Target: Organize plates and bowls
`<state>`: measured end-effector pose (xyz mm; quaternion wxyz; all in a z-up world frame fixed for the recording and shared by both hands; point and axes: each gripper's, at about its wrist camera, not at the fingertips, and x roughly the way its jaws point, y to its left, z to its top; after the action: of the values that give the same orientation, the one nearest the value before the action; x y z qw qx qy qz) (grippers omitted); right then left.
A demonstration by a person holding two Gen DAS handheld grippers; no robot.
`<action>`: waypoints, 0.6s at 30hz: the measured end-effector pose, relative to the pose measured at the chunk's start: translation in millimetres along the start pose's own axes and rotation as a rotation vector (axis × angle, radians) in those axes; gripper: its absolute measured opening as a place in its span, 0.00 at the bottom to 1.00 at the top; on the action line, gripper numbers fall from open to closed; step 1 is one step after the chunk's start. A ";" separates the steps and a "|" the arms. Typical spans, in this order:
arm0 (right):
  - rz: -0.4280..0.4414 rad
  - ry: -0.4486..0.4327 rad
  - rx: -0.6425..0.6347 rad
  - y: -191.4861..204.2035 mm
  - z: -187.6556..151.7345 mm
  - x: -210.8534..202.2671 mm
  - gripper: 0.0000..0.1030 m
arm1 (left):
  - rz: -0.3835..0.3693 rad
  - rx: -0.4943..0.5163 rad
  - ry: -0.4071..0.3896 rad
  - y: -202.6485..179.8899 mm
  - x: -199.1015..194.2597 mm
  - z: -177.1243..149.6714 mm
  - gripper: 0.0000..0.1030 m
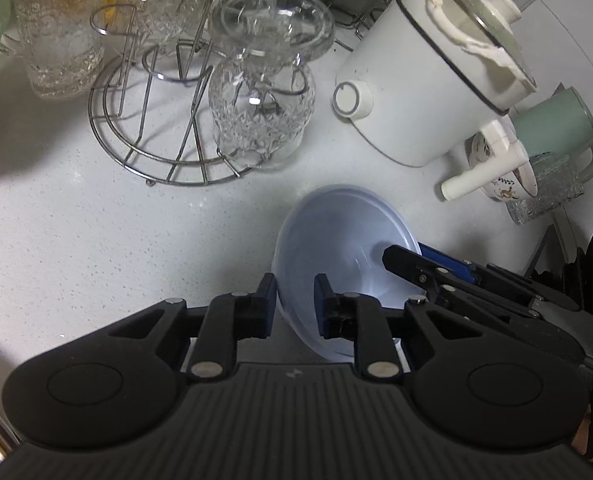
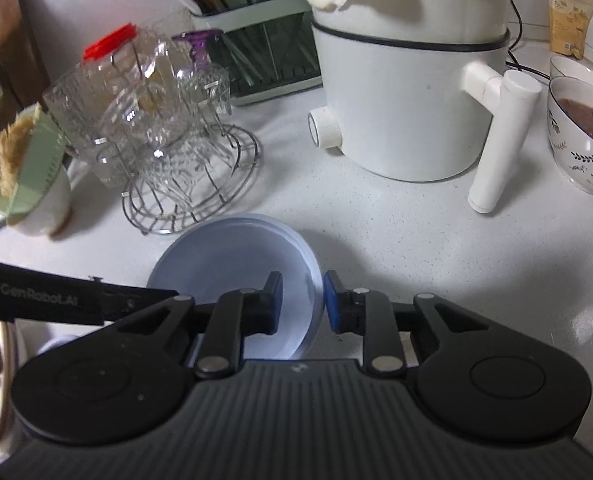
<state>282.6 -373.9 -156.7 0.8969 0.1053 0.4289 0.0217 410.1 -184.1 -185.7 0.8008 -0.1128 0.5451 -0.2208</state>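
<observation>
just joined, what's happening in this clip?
A person with a gripper in each hand is working on a pale blue bowl on the white counter. The left gripper straddles one side of the rim and the right gripper the opposite side, fingers either side of the wall. Whether either has clamped is unclear. The bowl appears tilted. A white cooker and a glass rack sit behind.

Pale blue translucent bowl [image 1: 336,240], empty, tilted with mouth facing up and sideways, above the white speckled worktop [image 1: 96,240] near its front edge.
</observation>
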 end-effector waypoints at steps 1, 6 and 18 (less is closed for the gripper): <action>0.009 -0.004 0.010 -1.0 0.4 -3.1 0.25 | 0.001 0.001 -0.003 -1.4 -3.7 0.5 0.23; 0.041 -0.007 0.040 -0.3 1.7 -22.2 0.25 | -0.005 -0.009 -0.019 -8.3 -29.8 1.7 0.23; 0.069 -0.059 0.093 18.0 6.4 -95.7 0.25 | -0.036 0.007 -0.043 -27.3 -103.0 -9.5 0.23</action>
<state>228.1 -369.8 -75.9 0.9020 0.1623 0.3991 0.0293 363.3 -158.4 -93.0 0.8086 -0.1244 0.5250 -0.2346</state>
